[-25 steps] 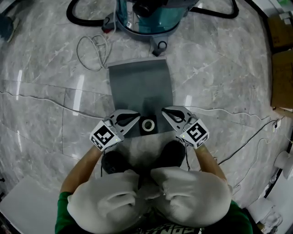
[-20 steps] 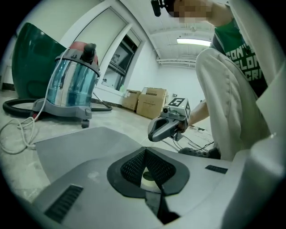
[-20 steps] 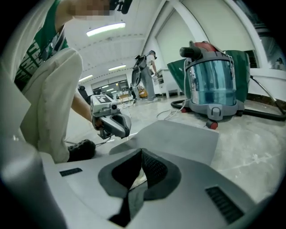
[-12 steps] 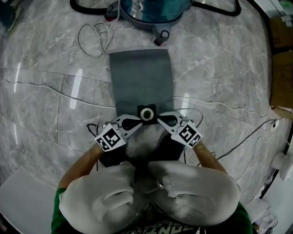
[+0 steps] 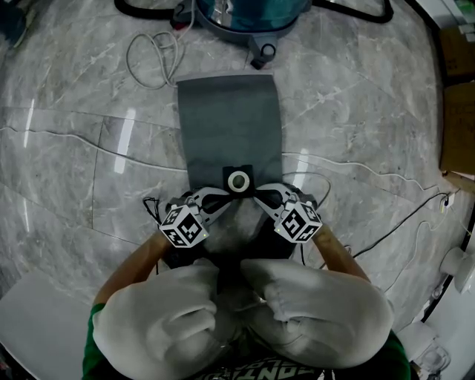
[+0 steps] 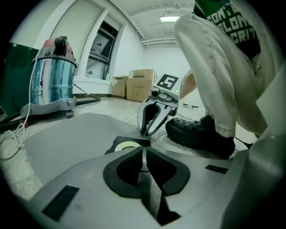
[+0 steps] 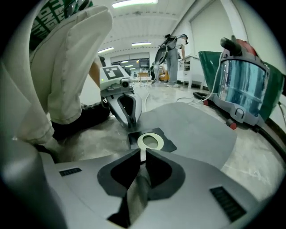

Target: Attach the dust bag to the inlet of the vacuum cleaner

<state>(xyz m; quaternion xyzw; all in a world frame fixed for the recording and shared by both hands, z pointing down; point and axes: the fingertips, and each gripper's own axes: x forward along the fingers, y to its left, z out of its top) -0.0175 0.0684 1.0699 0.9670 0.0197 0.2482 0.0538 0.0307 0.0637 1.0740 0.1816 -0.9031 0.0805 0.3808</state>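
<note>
The flat grey fabric dust bag (image 5: pixel 230 122) runs up the frame. Its black, white-ringed collar (image 5: pixel 238 180) lies at centre between the left gripper (image 5: pixel 222 195) and the right gripper (image 5: pixel 258 194), equally near; both have jaws together, empty.

There was one dust bag (image 5: pixel 230 126) with one ring (image 5: pixel 238 181), and one vacuum (image 5: pixel 245 15) at the far side. Two grippers were near, the left gripper (image 5: pixel 221 197) and the right gripper (image 5: pixel 259 196), each bearing one marker cube (image 5: pixel 182 227). Two black shoes (image 5: pixel 276 239) showed, one white cord (image 5: pixel 152 63) far left, and at least two boxes (image 6: pixel 140 85).
</note>
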